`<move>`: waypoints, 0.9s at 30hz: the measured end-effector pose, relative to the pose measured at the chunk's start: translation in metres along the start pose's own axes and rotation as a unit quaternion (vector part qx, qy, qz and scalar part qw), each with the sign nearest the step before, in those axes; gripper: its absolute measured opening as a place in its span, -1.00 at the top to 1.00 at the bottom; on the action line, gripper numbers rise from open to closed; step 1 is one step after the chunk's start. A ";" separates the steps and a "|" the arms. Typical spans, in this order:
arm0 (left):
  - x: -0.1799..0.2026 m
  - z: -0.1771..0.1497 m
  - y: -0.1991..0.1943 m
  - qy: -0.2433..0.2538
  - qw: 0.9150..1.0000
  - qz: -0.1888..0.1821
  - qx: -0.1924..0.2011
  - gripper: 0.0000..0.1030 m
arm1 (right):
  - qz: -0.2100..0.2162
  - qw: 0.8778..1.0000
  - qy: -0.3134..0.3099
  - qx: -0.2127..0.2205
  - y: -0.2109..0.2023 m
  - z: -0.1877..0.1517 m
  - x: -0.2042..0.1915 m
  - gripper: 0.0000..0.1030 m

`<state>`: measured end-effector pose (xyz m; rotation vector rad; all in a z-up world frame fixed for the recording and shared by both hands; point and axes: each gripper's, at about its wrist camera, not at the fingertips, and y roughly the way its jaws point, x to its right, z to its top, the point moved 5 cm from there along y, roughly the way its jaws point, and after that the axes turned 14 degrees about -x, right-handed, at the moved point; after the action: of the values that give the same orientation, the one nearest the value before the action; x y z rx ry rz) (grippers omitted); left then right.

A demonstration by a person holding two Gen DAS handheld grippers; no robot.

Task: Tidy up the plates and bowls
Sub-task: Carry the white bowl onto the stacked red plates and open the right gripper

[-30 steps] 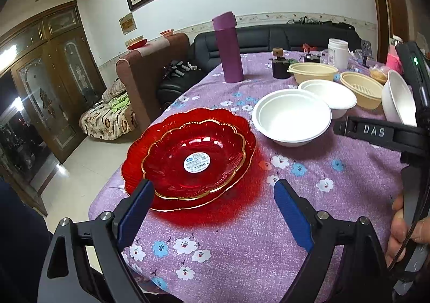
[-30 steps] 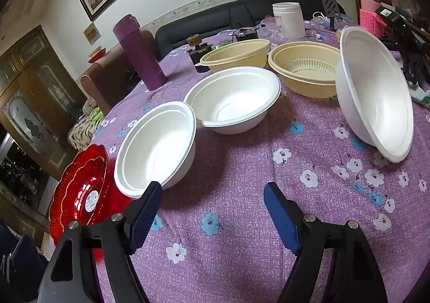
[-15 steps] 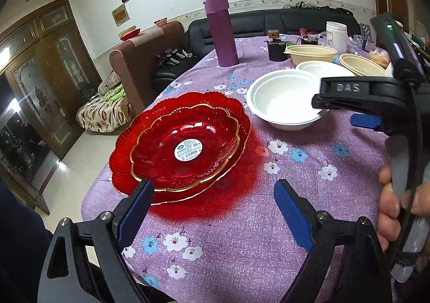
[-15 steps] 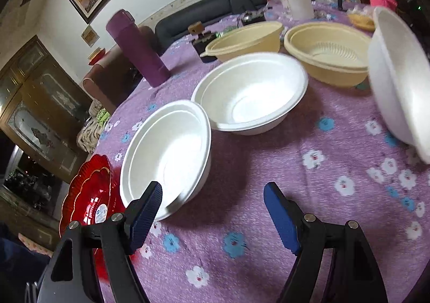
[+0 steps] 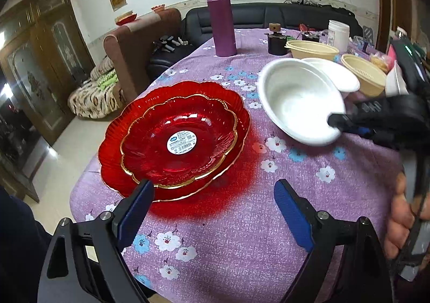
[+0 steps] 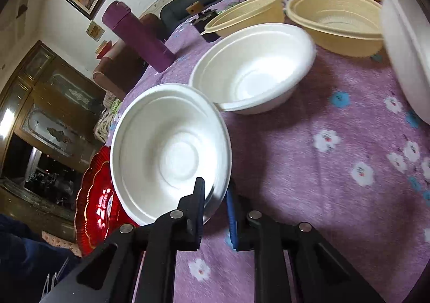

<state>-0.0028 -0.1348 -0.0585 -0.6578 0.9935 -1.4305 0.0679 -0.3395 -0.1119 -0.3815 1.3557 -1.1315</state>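
Left wrist view: two red plates (image 5: 174, 139) already nested, smaller inside larger, sitting on worktop (image 5: 242, 222) at 10 o'clock from left gripper (image 5: 213, 211). Left gripper wide open, nothing between its pads, hovering just short of plates' near rim. Near white bowl (image 5: 298, 101) at 1 o'clock, tilted, near rim pinched by right gripper (image 5: 338, 121) coming in from 3 o'clock. Second white bowl (image 5: 336, 74) right behind it, beige bowls (image 5: 311, 49) further back around 1 o'clock. Purple flask (image 5: 221, 21) at 12 o'clock, not part of job.

Right wrist view: right gripper (image 6: 215, 201) just closing, now clamped on rim of near white bowl (image 6: 169, 152), pads either side of rim wall. Bowl tipped up toward camera at 11 o'clock. Second white bowl (image 6: 252, 72) at 12 o'clock, rims looking close or touching. Two beige bowls (image 6: 336, 18) at 1 o'clock, separate. Third white bowl (image 6: 405, 42) on edge at 2 o'clock, support unclear.

Status, as judged: plates done. Bowls barely started: first white bowl gripped, not yet stacked. Left: nest three white bowls, nest two beige.
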 end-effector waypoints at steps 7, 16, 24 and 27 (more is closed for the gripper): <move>0.012 0.014 -0.002 -0.005 0.997 -0.075 -0.022 -0.76 | -0.011 1.000 -0.001 -0.005 -0.033 -0.025 0.029 0.69; 0.066 0.035 0.007 0.026 0.989 -0.137 -0.045 -0.75 | -0.005 0.999 0.018 -0.039 -0.063 -0.061 0.066 0.70; 0.120 0.056 0.042 0.060 0.989 -0.114 -0.073 -0.75 | -0.030 0.999 0.011 0.016 -0.082 -0.055 0.071 0.69; 0.120 0.057 0.047 0.048 0.987 -0.127 -0.082 -0.75 | -0.054 0.998 -0.002 0.037 -0.087 -0.055 0.069 0.22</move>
<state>0.0539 -0.2594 -0.0917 -0.8677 1.1436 -1.6258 -0.0292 -0.4144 -0.0962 -0.4066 1.2982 -1.2672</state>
